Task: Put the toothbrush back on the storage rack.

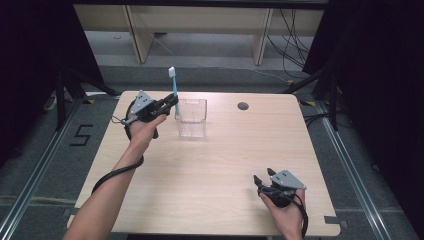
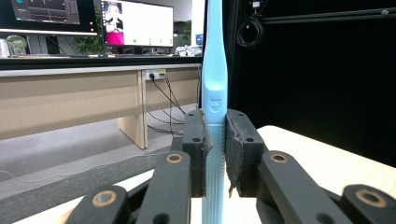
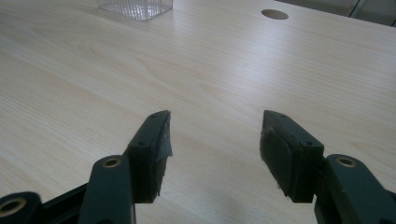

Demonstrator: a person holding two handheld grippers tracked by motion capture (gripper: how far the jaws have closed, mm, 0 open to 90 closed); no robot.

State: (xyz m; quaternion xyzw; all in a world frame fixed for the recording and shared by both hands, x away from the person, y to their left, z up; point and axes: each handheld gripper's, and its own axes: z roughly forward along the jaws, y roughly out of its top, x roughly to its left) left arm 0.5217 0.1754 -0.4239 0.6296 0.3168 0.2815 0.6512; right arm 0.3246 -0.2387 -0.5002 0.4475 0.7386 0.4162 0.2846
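Note:
A light blue toothbrush (image 1: 173, 89) stands upright, head up, at the left rim of a clear square plastic cup (image 1: 192, 118) on the far part of the table. My left gripper (image 1: 172, 103) is shut on its handle. In the left gripper view the two pads press the ribbed handle (image 2: 215, 140) from both sides, and the toothbrush (image 2: 215, 56) rises out of the top of the picture. My right gripper (image 1: 263, 178) rests low over the table near the front right corner, open, with nothing between its fingers (image 3: 152, 140).
The light wooden table (image 1: 215, 170) has a round cable hole (image 1: 243, 106) at the far right. In the right gripper view the cup's base (image 3: 135, 7) and the hole (image 3: 274, 14) lie far ahead. Desks, monitors and cables stand beyond the table.

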